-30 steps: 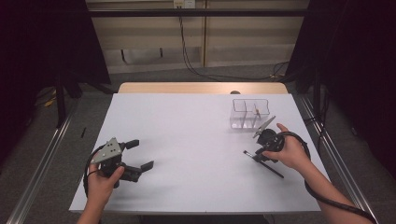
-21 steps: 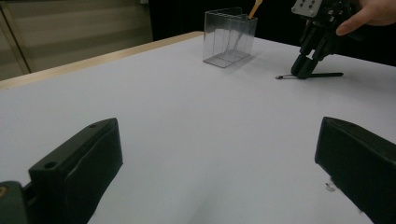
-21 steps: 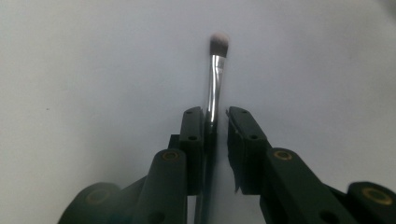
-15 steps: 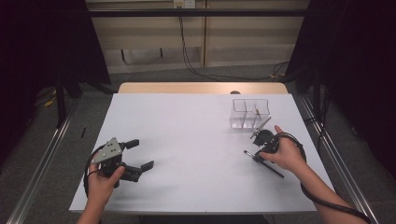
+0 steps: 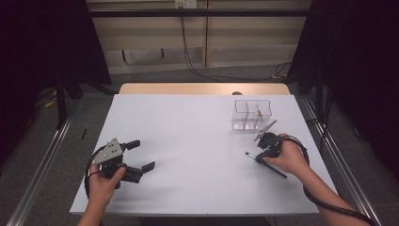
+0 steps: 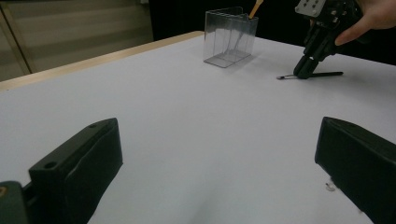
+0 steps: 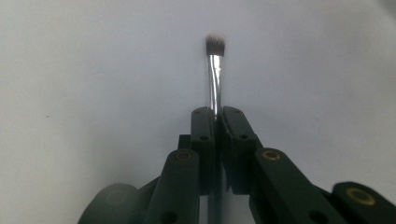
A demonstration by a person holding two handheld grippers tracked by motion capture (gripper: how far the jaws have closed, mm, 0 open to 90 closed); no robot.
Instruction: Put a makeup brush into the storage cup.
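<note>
The brush (image 7: 215,70) now sits clamped in the right tongs (image 7: 216,114), just closed; left tongs (image 6: 219,154) gape.

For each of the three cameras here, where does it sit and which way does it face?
High view: fixed above the person's side, looking forward and down on the table; both forearms, left tongs, right tongs.
Left gripper view: rides the left tongs, looking across the table at the clear organizer; its own open jaws.
Right gripper view: rides the right tongs, looking down at the makeup brush; its jaws shut on the ferrule.
Shared: high and left gripper views both show organizer, brush and right hand.
</note>
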